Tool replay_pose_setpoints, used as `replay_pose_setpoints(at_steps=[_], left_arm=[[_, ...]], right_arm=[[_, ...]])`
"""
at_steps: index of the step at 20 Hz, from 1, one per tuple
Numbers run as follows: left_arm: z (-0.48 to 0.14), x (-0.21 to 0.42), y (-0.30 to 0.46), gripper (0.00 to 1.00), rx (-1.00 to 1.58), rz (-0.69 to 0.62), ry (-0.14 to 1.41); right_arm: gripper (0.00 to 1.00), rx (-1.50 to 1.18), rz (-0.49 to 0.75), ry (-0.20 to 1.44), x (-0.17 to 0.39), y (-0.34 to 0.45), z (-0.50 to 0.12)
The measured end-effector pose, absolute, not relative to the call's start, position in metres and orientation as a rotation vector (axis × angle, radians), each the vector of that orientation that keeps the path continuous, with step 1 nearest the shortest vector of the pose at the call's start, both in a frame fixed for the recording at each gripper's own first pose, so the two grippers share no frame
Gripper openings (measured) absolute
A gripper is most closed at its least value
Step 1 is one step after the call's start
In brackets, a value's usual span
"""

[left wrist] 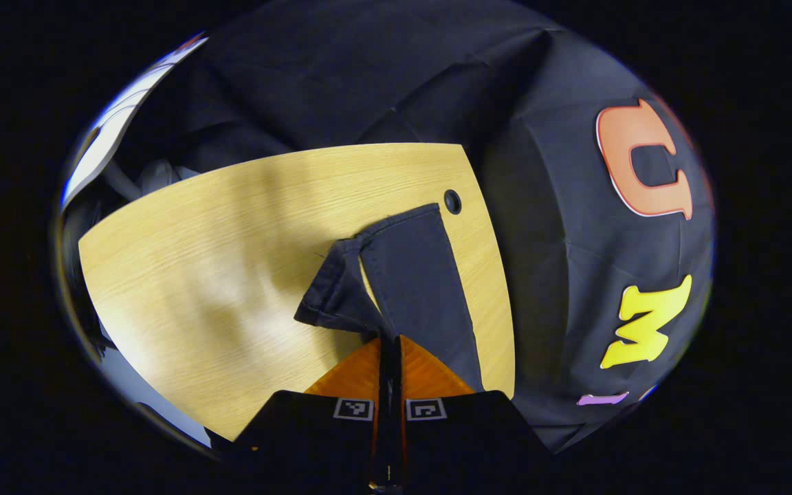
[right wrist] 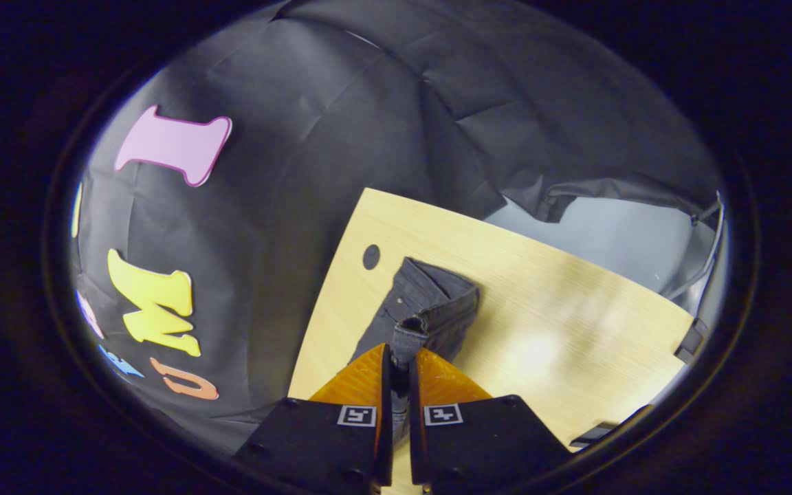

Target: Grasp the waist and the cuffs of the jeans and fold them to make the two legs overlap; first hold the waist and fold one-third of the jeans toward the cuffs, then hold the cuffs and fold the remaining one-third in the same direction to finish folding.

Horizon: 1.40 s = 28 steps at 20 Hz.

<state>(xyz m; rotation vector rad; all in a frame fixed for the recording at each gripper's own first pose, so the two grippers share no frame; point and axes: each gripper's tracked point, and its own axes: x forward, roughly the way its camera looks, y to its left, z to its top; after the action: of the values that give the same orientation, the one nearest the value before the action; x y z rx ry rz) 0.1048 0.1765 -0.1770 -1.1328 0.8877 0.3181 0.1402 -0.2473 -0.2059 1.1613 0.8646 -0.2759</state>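
Observation:
Dark jeans lie on a light wooden table (left wrist: 196, 275). In the left gripper view, the cuff end of the jeans (left wrist: 410, 275) rises from the table toward me, and my left gripper (left wrist: 389, 344) is shut on the edge of a leg cuff. One cuff corner (left wrist: 334, 289) droops to the left. In the right gripper view, the waist of the jeans (right wrist: 430, 306) is bunched and lifted off the table (right wrist: 561, 330), with my right gripper (right wrist: 399, 357) shut on the waistband.
A round cable hole (left wrist: 452, 201) sits in the table just beyond the cuffs, and the cable hole (right wrist: 371, 256) also lies beside the waist. Black cloth walls stand behind the table edges. Bare tabletop stretches to the left of the cuffs.

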Motion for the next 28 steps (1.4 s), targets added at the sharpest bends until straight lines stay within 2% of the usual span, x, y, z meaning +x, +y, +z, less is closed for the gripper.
replay_pose_setpoints(at_steps=[2, 3, 4, 6, 11, 15, 19, 20, 21, 22, 23, 24, 25, 26, 27, 28], left_arm=[[-0.170, 0.136, 0.177, 0.00, -1.132, 0.296, 0.897], [-0.170, 0.151, 0.176, 0.04, -1.122, 0.280, 0.902], [-0.174, 0.164, 0.176, 0.04, -1.097, 0.268, 0.915], [-0.184, 0.196, 0.176, 0.04, -1.056, 0.242, 0.930], [-0.220, 0.270, 0.164, 0.04, -0.957, 0.176, 0.958], [-0.250, 0.304, 0.151, 0.04, -0.850, 0.121, 0.992], [-0.272, 0.322, 0.148, 0.04, -0.864, 0.149, 1.015], [-0.275, 0.320, 0.149, 0.08, -0.871, 0.170, 1.026], [-0.273, 0.318, 0.149, 0.10, -0.882, 0.185, 1.022], [-0.266, 0.318, 0.148, 0.15, -0.886, 0.182, 1.012], [-0.259, 0.318, 0.147, 0.23, -0.878, 0.181, 1.003], [-0.252, 0.319, 0.146, 0.45, -0.864, 0.182, 0.991], [-0.239, 0.312, 0.145, 0.67, -0.849, 0.180, 0.990], [-0.227, 0.305, 0.143, 0.89, -0.833, 0.188, 0.995], [-0.215, 0.297, 0.140, 0.99, -0.822, 0.194, 1.000], [-0.199, 0.288, 0.135, 0.99, -0.821, 0.189, 0.991]], right_arm=[[0.11, 1.128, -0.264, 0.875, 0.162, -0.245, -0.204], [0.11, 1.121, -0.260, 0.872, 0.175, -0.245, -0.202], [0.07, 1.125, -0.259, 0.866, 0.188, -0.246, -0.202], [0.11, 1.147, -0.259, 0.857, 0.213, -0.248, -0.211], [0.11, 1.165, -0.263, 0.879, 0.254, -0.248, -0.259], [0.11, 1.164, -0.307, 0.927, 0.272, -0.248, -0.310], [0.11, 1.090, -0.327, 0.947, 0.289, -0.243, -0.333], [0.11, 1.081, -0.332, 0.945, 0.291, -0.241, -0.333], [0.16, 1.077, -0.330, 0.931, 0.294, -0.240, -0.331], [0.14, 1.063, -0.326, 0.929, 0.294, -0.238, -0.329], [0.24, 1.047, -0.322, 0.928, 0.290, -0.239, -0.327], [0.31, 1.036, -0.316, 0.923, 0.288, -0.239, -0.322], [0.29, 1.031, -0.316, 0.916, 0.287, -0.238, -0.317], [0.49, 1.037, -0.304, 0.897, 0.287, -0.235, -0.308], [0.68, 1.029, -0.284, 0.877, 0.281, -0.234, -0.296], [0.87, 1.005, -0.277, 0.855, 0.277, -0.236, -0.288]])
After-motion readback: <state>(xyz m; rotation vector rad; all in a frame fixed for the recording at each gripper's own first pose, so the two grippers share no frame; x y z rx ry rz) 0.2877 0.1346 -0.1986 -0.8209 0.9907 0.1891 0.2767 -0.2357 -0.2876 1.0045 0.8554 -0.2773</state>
